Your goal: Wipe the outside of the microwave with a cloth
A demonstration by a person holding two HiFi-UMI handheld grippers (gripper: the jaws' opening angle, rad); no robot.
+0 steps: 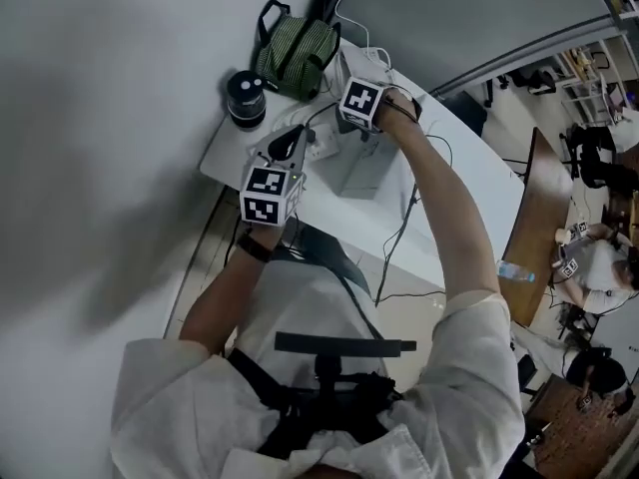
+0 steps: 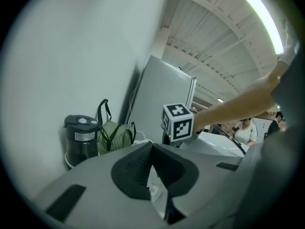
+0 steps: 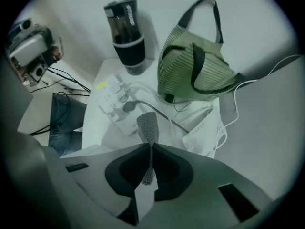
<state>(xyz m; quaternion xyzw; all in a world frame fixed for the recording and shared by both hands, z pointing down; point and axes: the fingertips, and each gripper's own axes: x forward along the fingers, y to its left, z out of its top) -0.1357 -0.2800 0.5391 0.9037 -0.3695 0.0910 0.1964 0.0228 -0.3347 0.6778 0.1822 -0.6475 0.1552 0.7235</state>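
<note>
Right tongs (image 3: 150,147) pinch the cloth (image 3: 147,124), left tongs (image 2: 152,148) pressed together, empty; wiping looks unstarted, so you next press cloth against the microwave (image 1: 364,173).

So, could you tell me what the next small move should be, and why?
Probably ease the right gripper over until the cloth meets the microwave. Its jaws are shut on the cloth, which its own view shows hanging over the power strip, not against the microwave. The left gripper is shut and empty.
</note>
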